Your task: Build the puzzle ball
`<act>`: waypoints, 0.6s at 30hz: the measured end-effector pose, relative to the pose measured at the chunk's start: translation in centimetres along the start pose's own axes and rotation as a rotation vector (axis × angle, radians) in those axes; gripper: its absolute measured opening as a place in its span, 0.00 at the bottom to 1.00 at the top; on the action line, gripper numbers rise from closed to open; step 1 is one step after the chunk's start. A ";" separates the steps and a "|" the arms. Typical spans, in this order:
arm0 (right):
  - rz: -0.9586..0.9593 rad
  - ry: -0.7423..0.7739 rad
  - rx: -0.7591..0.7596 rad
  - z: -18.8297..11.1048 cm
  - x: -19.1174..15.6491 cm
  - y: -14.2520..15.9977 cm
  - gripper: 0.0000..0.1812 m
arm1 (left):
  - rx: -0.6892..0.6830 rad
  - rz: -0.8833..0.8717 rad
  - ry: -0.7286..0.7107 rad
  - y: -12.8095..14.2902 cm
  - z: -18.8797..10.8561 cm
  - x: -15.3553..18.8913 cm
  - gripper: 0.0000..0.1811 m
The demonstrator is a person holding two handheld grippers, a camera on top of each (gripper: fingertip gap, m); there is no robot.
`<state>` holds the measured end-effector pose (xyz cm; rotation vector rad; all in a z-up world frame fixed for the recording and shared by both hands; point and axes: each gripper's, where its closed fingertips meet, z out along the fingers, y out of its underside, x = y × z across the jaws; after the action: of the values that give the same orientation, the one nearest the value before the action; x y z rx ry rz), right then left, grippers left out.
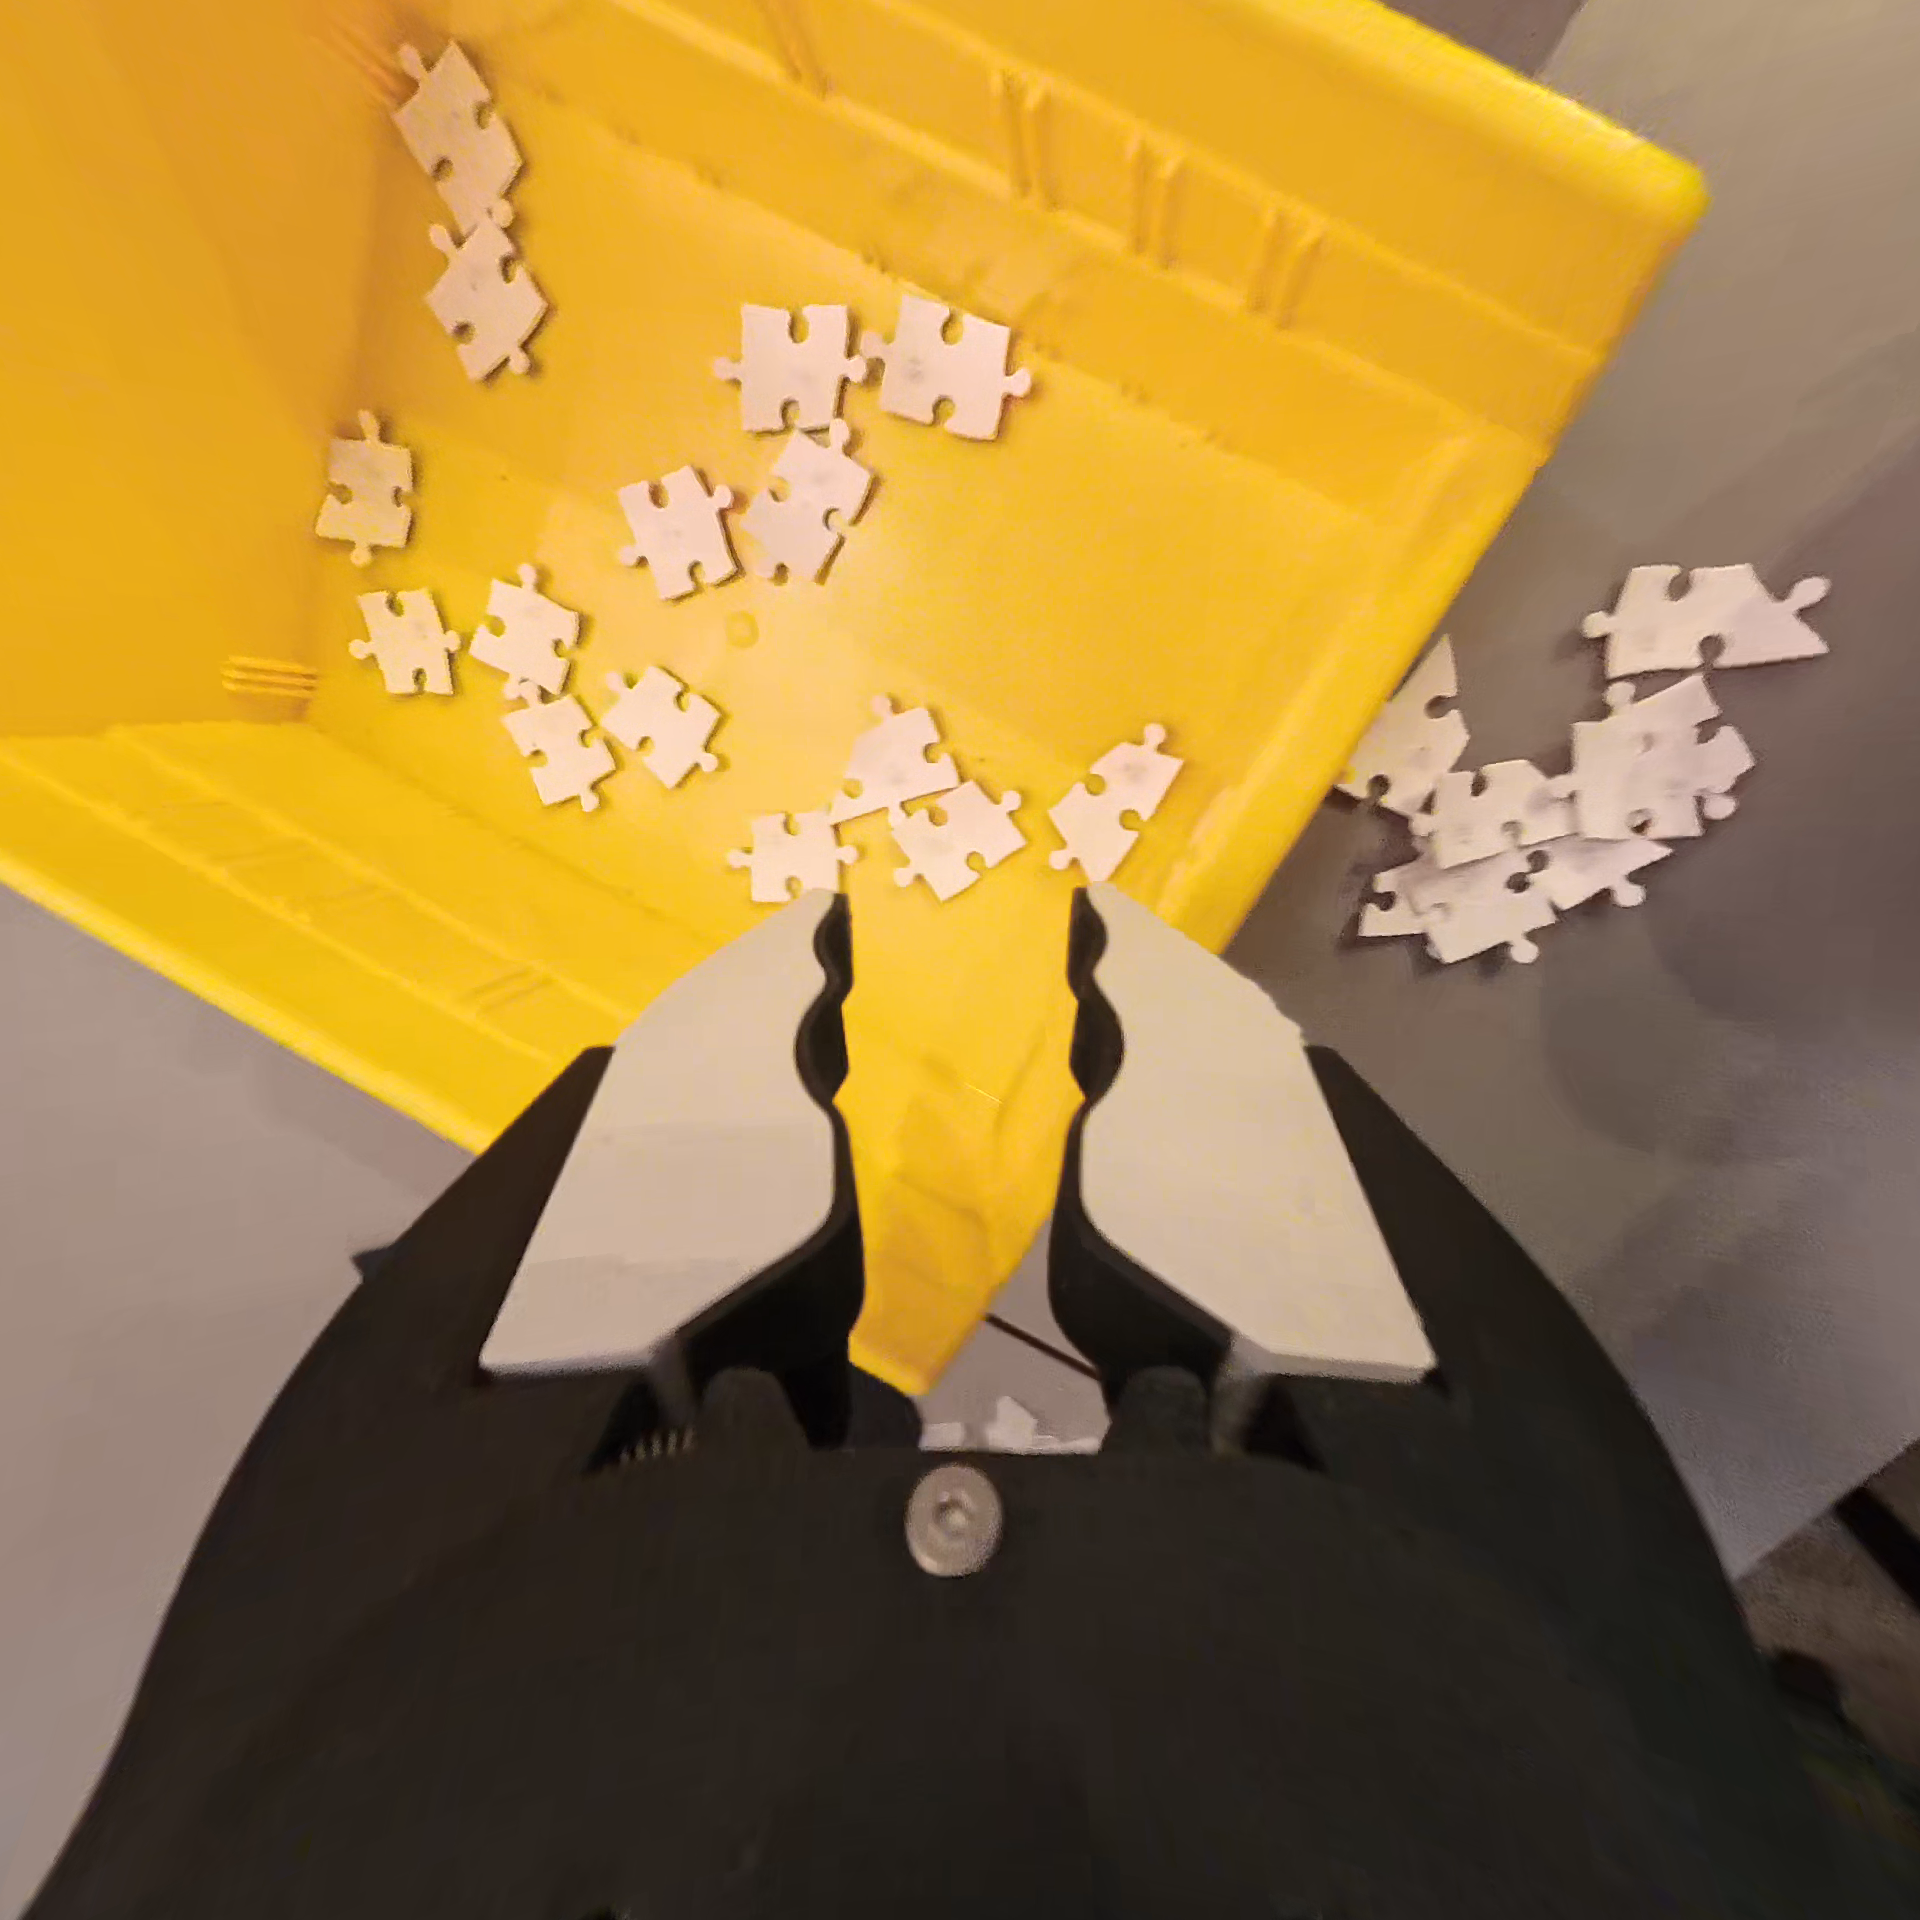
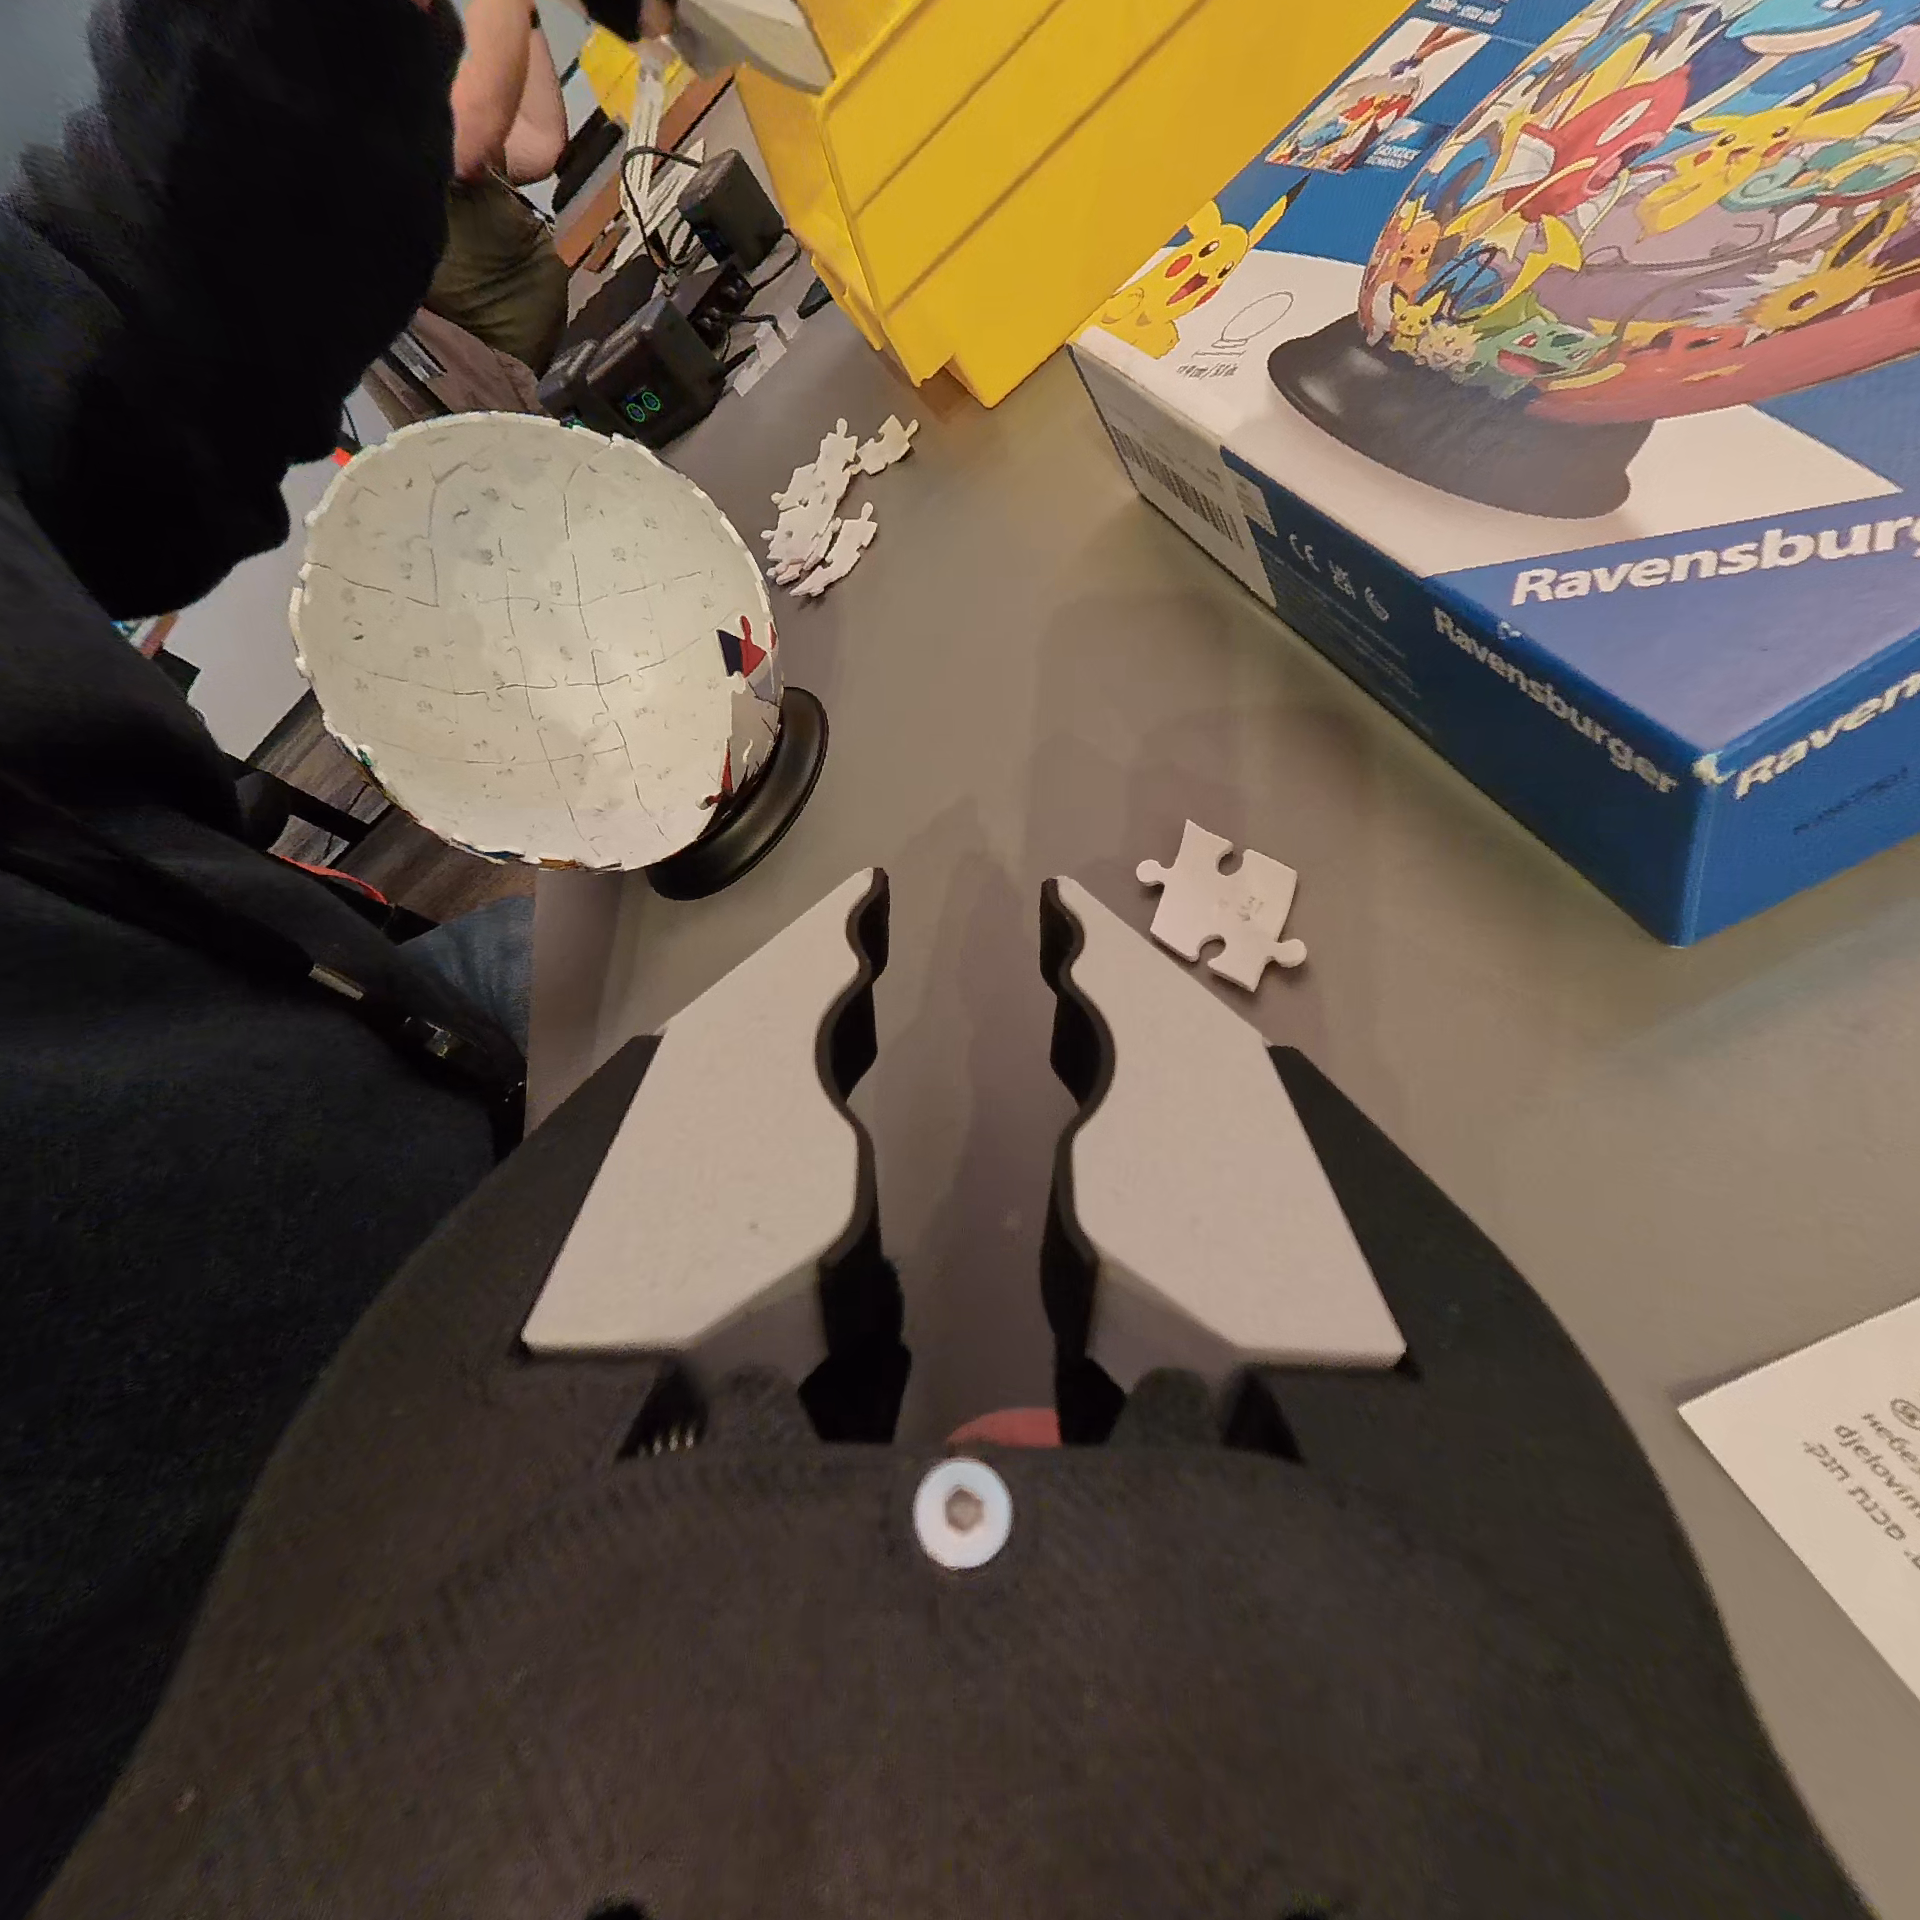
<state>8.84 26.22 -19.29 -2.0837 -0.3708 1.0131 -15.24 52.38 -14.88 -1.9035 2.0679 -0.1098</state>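
The ball (image 2: 535,644) sits half-built on its black stand (image 2: 774,795) at the left of the grey table (image 2: 1039,665), tipped so its white inner side faces me, the top rim ragged and unfinished. A loose piece (image 2: 1226,906) lies flat just ahead and right of my right gripper (image 2: 964,899), whose jaws are apart with nothing between them. A small heap (image 2: 826,509) of pieces waits farther back, near the yellow bin (image 2: 997,208), and the blue box (image 2: 1558,520) fills the right side; a white leaflet (image 2: 1829,1496) pokes in at the lower right. Over on my other side, my left gripper (image 1: 961,899) hangs above the bin's near wall, jaws apart too and holding nothing, with many white pieces (image 1: 675,530) scattered face-down on the bin floor and another heap (image 1: 1548,800) outside on the table. My read: I'm choosing the next piece. The closest one in the bin, piece (image 1: 951,836), overlaps its neighbours, so I'd go for a clean edge, come in low, and pinch across the body, not a tab. These are thin and flat; a shallow angle should help lift one without dragging the rest. The single piece by my right jaws looks the easier pick.
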 end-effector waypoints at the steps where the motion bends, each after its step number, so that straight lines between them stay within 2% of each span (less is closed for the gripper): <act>1: 0.000 -0.001 0.001 0.0 0.0 0.0 0.15 | -0.018 0.023 0.008 -0.3 0.7 -0.5 0.22; 7: -0.001 -0.005 0.007 -0.1 -0.1 -0.1 0.15 | -0.197 0.054 0.117 -0.2 6.7 -1.1 0.24; 9: -0.001 -0.007 0.008 -0.1 -0.1 -0.1 0.15 | -0.272 0.075 0.065 0.1 8.0 -1.7 0.21; 11: -0.002 -0.009 0.008 -0.1 -0.1 -0.1 0.15 | -0.343 0.095 0.076 0.9 8.9 -1.5 0.23; 13: -0.002 -0.012 0.010 -0.1 -0.2 -0.1 0.16 | -0.330 0.042 0.104 0.6 9.1 -1.5 0.21; 15: -0.002 -0.015 0.013 -0.2 -0.2 -0.1 0.16 | -0.311 0.035 0.159 0.5 9.2 -0.9 0.13; 18: -0.003 -0.019 0.016 -0.2 -0.2 -0.2 0.16 | -0.282 0.020 0.179 0.3 9.1 -0.9 0.08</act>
<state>8.84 26.11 -18.94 -2.0597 -0.3735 1.0318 -12.85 54.73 -23.39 -2.1028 2.3255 0.0188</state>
